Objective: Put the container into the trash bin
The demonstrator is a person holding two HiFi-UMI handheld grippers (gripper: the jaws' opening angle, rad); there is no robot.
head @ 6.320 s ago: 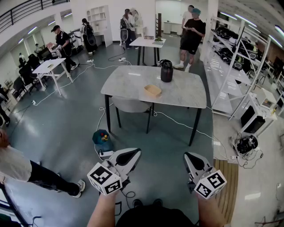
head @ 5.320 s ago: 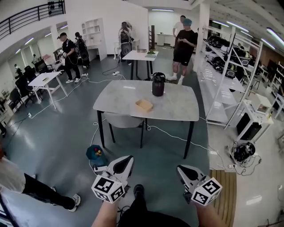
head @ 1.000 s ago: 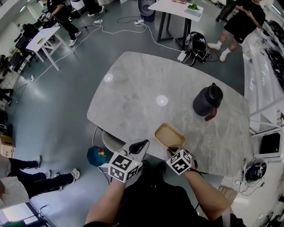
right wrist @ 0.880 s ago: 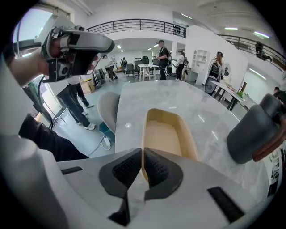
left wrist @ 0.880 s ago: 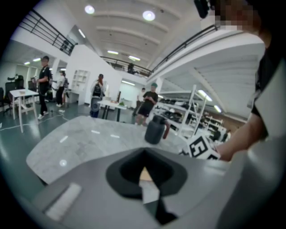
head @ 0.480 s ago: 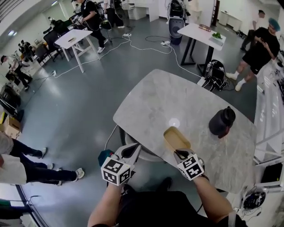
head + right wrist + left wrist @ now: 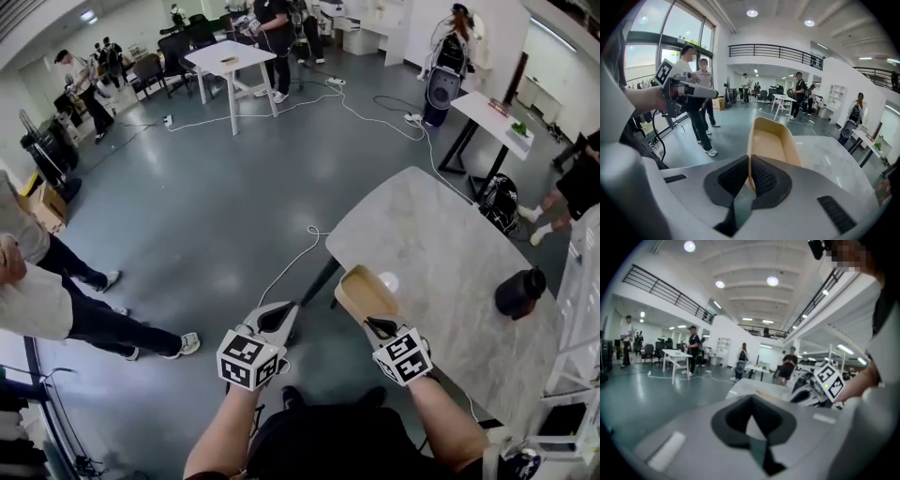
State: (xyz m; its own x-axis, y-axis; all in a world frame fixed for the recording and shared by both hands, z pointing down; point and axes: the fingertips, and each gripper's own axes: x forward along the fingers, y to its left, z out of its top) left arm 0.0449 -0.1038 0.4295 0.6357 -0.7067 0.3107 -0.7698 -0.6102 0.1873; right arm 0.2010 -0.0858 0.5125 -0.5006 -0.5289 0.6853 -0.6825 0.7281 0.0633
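The container is a shallow tan tray, held up over the near corner of the grey marble table. My right gripper is shut on the tray's near rim. In the right gripper view the pads pinch the thin wall of the tray between them at the right gripper. My left gripper hangs over the floor to the left of the tray, shut and holding nothing; its tips meet in the left gripper view. No trash bin shows in these views.
A black jug stands on the table at the right. A person stands close at the left, and a white cable runs across the grey floor. A white table and more people are farther back.
The right gripper has lifted the tray off the table and carried it left toward the table's corner. The left gripper moved left too, and the head view swung left.
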